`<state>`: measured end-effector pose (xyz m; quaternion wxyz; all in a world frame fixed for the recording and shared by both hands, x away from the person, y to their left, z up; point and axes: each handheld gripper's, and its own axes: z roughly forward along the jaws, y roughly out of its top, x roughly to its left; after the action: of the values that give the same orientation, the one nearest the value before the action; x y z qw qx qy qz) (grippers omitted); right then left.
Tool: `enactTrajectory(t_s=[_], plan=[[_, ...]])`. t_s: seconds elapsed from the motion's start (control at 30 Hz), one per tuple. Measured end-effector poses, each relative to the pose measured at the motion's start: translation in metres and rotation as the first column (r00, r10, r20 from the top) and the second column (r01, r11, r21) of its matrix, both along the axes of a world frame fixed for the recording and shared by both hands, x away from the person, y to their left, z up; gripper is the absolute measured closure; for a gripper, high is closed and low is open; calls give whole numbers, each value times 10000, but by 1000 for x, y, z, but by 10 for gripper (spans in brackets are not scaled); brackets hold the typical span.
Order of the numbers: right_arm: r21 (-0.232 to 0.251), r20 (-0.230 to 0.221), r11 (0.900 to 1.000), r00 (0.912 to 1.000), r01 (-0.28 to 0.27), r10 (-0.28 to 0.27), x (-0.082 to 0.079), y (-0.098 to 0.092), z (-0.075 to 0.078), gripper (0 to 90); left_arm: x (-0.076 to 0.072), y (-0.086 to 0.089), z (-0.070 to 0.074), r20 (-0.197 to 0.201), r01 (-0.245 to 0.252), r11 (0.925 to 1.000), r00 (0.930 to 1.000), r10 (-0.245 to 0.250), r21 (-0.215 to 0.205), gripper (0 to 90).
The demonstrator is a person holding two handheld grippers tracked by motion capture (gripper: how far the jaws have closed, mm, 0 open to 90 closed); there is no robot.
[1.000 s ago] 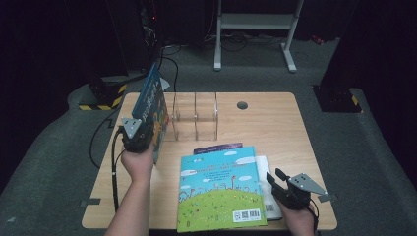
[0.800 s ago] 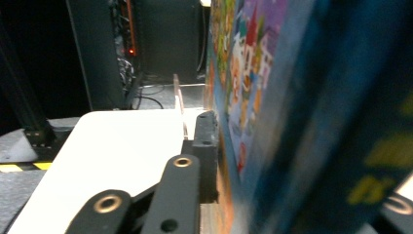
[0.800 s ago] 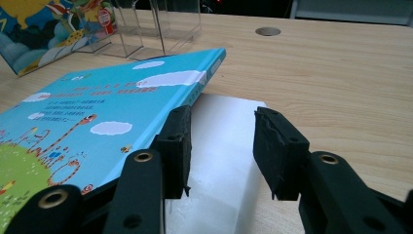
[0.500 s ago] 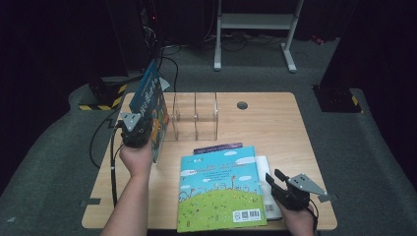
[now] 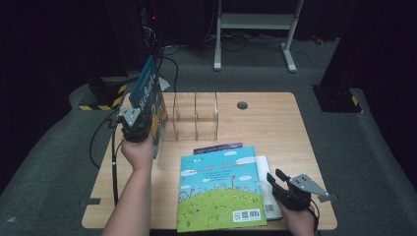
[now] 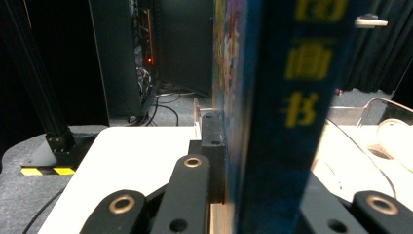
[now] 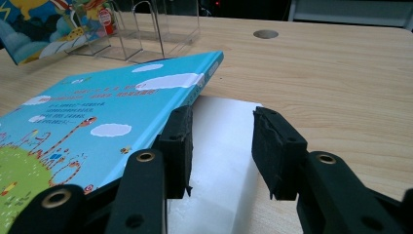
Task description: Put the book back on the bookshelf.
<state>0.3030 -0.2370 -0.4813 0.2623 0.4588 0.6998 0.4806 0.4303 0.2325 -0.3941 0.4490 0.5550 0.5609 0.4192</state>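
- Left gripper [image 5: 140,129] clamped on blue picture book [image 5: 149,101], held upright at table's left edge, just beside clear acrylic rack [image 5: 195,116]; in left gripper view, book's spine [image 6: 287,112] standing between the jaws.
- Judged: book lifted but not yet slotted; rack's compartments look bare.
- Right gripper [image 5: 281,185] resting at near right corner, jaws partly apart with nothing pressed between them; in right gripper view, parted over white sheet [image 7: 219,146], left jaw next to edge of flat sky-and-grass book [image 7: 97,126].
- Left to do, by judgement: seat held book in rack, then flat book [image 5: 219,189] and purple-edged item [image 5: 219,146] peeking from beneath it.
- Surface: light wood table [image 5: 275,128], round cable hole [image 5: 242,104] toward far side.
- Room: dark, grey carpet, white stand legs [image 5: 255,29] behind, yellow-black striped base [image 5: 101,98] at far left.
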Motion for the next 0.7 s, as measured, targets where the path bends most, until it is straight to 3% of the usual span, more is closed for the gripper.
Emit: enactTrajectory(t_s=[0.53,0.7], plan=[[18,114,10000,9999,-9,9,-1,0,1,595,4,-4,-3,435,-152,9999,9989,153,-28,836],[-2,117,10000,9999,-20,20,-2,1,1,596,5,-6,-8,392,-177,9998,9991,176,20,835]])
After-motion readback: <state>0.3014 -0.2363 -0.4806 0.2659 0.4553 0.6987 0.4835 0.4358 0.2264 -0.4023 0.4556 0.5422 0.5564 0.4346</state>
